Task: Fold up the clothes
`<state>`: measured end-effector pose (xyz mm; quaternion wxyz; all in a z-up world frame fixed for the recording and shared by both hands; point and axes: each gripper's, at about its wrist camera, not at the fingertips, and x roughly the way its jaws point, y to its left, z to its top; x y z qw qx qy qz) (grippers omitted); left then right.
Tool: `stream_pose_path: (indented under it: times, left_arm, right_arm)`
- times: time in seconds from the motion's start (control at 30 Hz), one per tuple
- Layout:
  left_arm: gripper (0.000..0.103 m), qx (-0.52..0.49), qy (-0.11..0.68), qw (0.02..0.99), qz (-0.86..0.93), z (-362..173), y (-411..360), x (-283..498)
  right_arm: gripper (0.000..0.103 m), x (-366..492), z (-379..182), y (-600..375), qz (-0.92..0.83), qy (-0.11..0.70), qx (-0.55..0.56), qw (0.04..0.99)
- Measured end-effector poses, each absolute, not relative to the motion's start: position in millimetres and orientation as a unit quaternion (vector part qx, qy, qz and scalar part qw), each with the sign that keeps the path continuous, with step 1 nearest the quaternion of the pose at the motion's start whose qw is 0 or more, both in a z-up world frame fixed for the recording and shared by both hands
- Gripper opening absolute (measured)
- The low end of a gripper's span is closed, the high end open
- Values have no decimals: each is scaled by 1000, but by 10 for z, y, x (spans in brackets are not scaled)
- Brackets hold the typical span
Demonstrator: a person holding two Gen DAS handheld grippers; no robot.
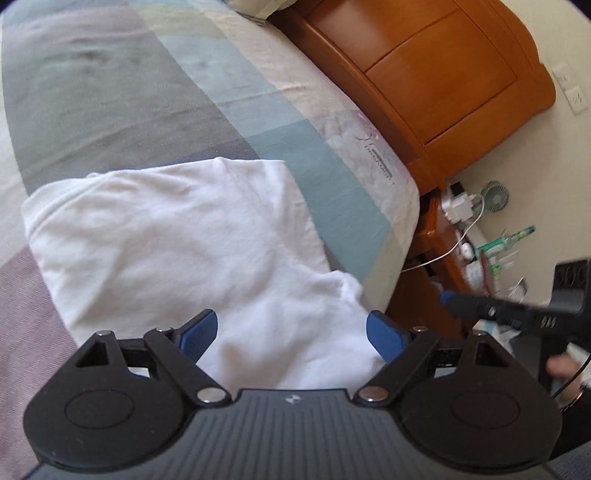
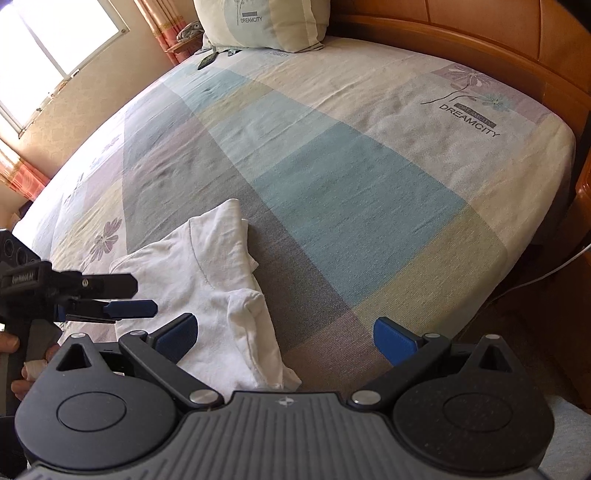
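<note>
A white garment [image 1: 177, 251] lies partly folded and rumpled on the bed, near its front edge. My left gripper [image 1: 291, 334] hovers over the garment's near end, its blue pads spread wide and touching no cloth. In the right wrist view the same garment [image 2: 207, 273] stretches from the middle of the bed towards the camera. My right gripper [image 2: 286, 339] is open above the garment's near right edge, with nothing held. The left gripper [image 2: 144, 295] shows at the left of that view, beside the cloth.
The patchwork bedsheet [image 2: 332, 177] covers the whole bed. A pillow [image 2: 266, 22] sits at the head, against the wooden headboard [image 2: 498, 44]. A wooden nightstand [image 1: 443, 229] with cables, a small fan and bottles stands beside the bed. A window [image 2: 48, 44] is at the far left.
</note>
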<state>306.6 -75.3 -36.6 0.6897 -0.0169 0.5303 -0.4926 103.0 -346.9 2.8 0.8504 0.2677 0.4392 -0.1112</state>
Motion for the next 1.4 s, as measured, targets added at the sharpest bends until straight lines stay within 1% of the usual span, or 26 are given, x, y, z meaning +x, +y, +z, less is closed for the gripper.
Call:
stream_pose_path:
  times: [0.1,0.23,0.33,0.47,0.53,0.6,0.63,0.7,0.77,0.87,0.9,1.0,1.03,1.13,1.17,1.2,1.23,1.33,1.4]
  left_arm:
    - [88,71,479,715,-505,-350,-628,2777]
    - [88,87,443,737,-503,-360,-505,2620]
    - [88,146,420,740,-505,-411,-562,2437]
    - [88,293,361,740,-486,-669,-520,2016]
    - [88,280,366,742,-487,-653,-438,2006]
    - [88,237,393,740,-493,-571,-413,2177]
    - [88,213,394,748,-491,-512,-403,2276]
    - [88,178,374,772,-482,-381,-400,2470]
    - [88,183,346,787,-477,-294,-478,2608]
    - [88,203,301,799,-480,-305,-649,2727]
    - [88,197,305,797,-482,-356,-705,2789]
    - [89,193,354,798,-448,-625,-736,2944]
    - [91,193,369,799,-434,-718,-728,2987]
    - [91,162,401,802,-413,-683,-563,3091]
    - [91,151,425,800,-396,-663,-512,3155]
    - [89,134,437,797,-396,-634,-478,3200]
    - [87,120,435,798,-399,-581,-465,3221]
    - [88,103,393,803,-437,-339,-628,3201]
    - [89,92,371,787,-485,-217,-872,3158]
  right_arm:
    - [103,1033,22,-3478,-112,438,268,851]
    - [103,1058,48,-3477,-111,433,262,855]
    - [103,1115,49,-3453,-104,434,258,857]
    - [103,1156,84,-3387,-90,434,244,863]
    - [103,1154,86,-3390,-88,432,244,864]
    - [103,1168,72,-3410,-89,434,246,862]
    - [103,1176,65,-3422,-89,435,247,862]
    - [103,1192,65,-3408,-84,437,241,863]
    - [103,1201,77,-3375,-75,435,236,866]
    - [103,1207,91,-3305,-56,432,230,870]
    - [103,1216,89,-3273,-48,431,225,873]
    - [103,1274,75,-3157,-16,425,205,881]
    - [103,1292,68,-3125,-10,425,199,883]
    - [103,1310,47,-3074,-1,424,191,885]
    - [103,1298,28,-3090,-1,424,196,884]
    - [103,1283,4,-3111,0,424,203,883]
    - [103,1270,-21,-3136,-1,424,210,881]
    - [103,1244,-85,-3208,-7,423,225,878]
    - [103,1238,-124,-3259,-12,420,235,876]
